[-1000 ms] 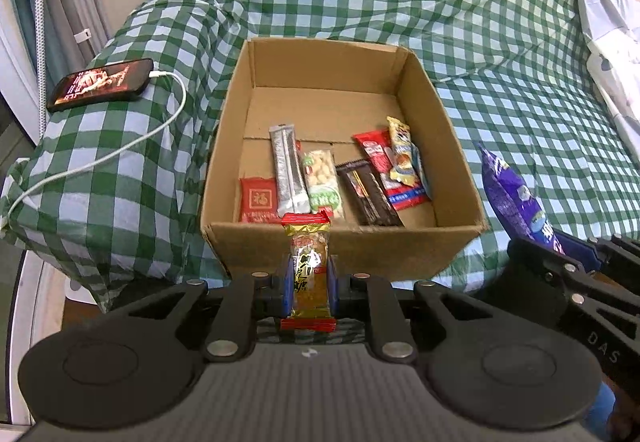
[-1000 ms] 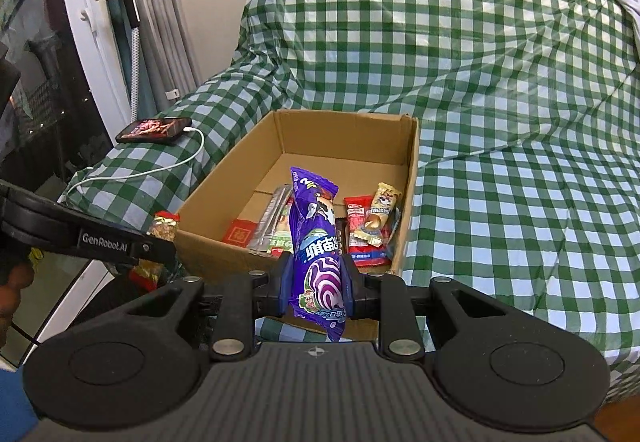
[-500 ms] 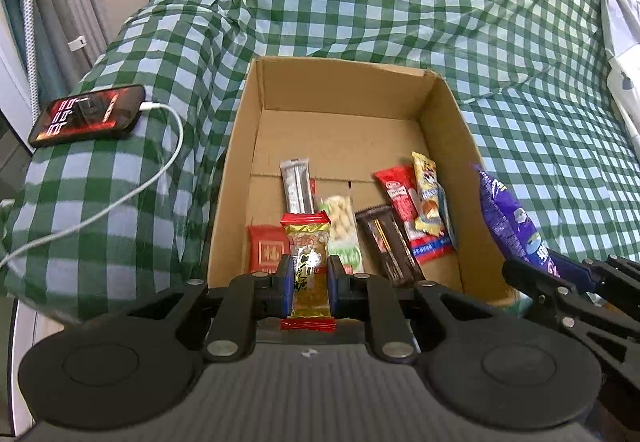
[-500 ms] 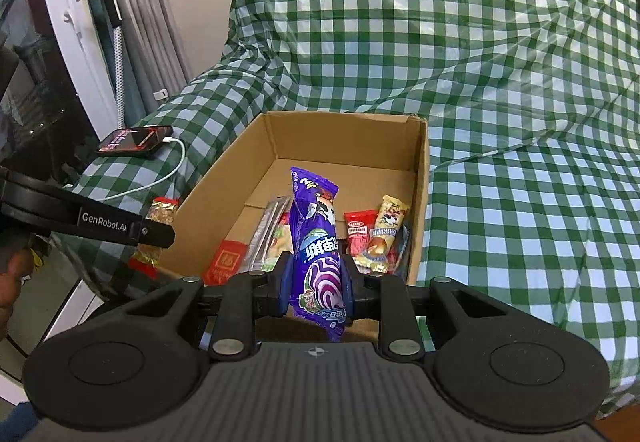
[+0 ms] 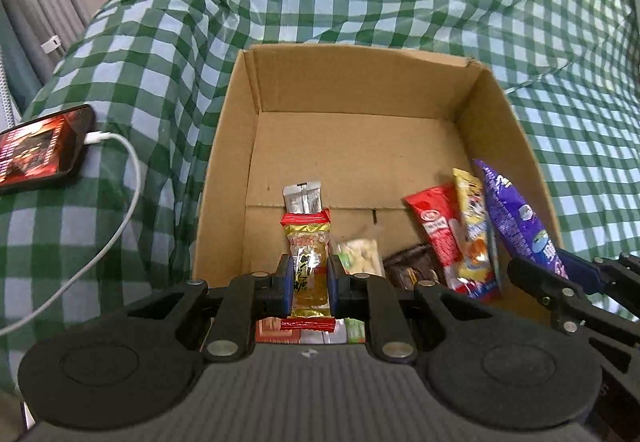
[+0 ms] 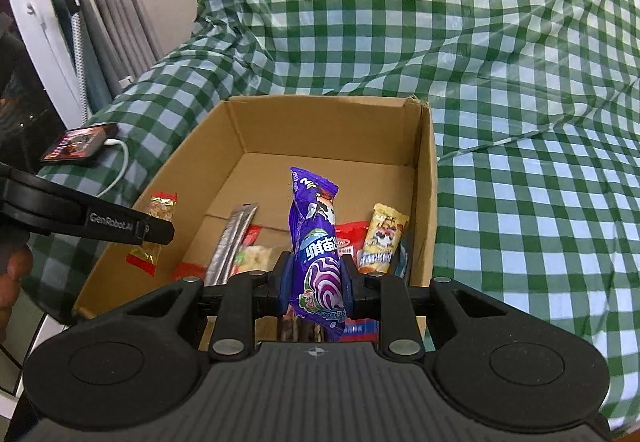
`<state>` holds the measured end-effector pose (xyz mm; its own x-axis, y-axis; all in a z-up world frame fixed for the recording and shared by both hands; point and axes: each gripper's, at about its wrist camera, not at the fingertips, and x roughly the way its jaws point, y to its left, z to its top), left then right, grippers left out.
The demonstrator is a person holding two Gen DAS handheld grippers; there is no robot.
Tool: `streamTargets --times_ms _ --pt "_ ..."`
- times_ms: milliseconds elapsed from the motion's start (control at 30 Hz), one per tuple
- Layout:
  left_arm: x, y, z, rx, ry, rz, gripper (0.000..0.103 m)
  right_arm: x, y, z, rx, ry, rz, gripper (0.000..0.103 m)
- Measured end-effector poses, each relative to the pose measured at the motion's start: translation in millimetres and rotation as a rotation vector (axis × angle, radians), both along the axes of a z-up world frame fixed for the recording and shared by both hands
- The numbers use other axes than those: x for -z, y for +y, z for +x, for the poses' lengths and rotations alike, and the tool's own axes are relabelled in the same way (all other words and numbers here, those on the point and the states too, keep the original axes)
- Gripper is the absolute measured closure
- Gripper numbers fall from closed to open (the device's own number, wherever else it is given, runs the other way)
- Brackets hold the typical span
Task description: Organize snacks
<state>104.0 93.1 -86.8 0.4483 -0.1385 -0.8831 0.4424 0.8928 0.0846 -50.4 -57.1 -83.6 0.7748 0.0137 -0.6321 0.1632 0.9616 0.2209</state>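
Observation:
An open cardboard box point(image 5: 352, 82) point(image 6: 320, 122) lies on the checked cover, with several snack packets at its near end. My left gripper point(image 5: 308, 278) is shut on a small gold candy packet point(image 5: 309, 262) with red ends, held upright over the box's near left part. My right gripper point(image 6: 314, 278) is shut on a purple snack bag point(image 6: 316, 242), upright above the near right side. The left wrist view shows that purple snack bag point(image 5: 516, 218) by the right wall. From the right wrist view the gold candy packet point(image 6: 154, 226) hangs above the box's left wall.
A phone point(image 5: 38, 146) point(image 6: 80, 144) with a lit screen lies left of the box, a white cable point(image 5: 116, 210) trailing from it. In the box lie a silver stick packet point(image 6: 232, 238), a red packet point(image 5: 434, 222) and a yellow packet point(image 5: 474, 226). Green checked cloth point(image 6: 520, 182) covers the bed.
Both grippers have moved forward and slightly down, from before the box's front wall to over its near end. Each still holds its packet.

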Motion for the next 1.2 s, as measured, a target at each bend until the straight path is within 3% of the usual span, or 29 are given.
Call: streamTargets --times_ms 233,267,300,333,367,400,433,667,933,1200 --pt "25 -9 30 -0.009 0.034 0.028 0.082 18 -20 30 0.005 0.029 0.003 0.077" --pt "27 -9 33 -0.007 0.04 0.025 0.061 20 -22 34 0.005 0.034 0.006 0.077" --pt "28 -10 36 -0.01 0.048 0.024 0.02 22 -23 37 0.004 0.037 0.009 0.074" --pt "28 -10 38 -0.024 0.047 0.027 0.002 23 -24 40 0.005 0.039 0.011 0.065" --pt "27 -10 37 -0.038 0.024 0.025 0.0 23 -26 42 0.01 0.04 0.017 0.053" --pt "25 -8 35 -0.046 -0.009 0.027 0.0 23 -28 43 0.021 0.044 0.022 0.024" --pt "23 -8 34 -0.045 -0.025 0.037 0.0 21 -29 43 0.045 0.038 0.025 0.009" --pt "18 5 10 -0.032 -0.01 0.079 0.0 16 -20 23 0.037 0.027 0.035 0.007" --pt "-15 25 -57 -0.028 -0.063 0.071 0.0 1 17 -33 0.058 0.036 0.044 0.004" --pt "-38 50 -122 -0.025 -0.111 0.023 0.0 -20 44 -89 0.058 -0.024 -0.014 0.001"
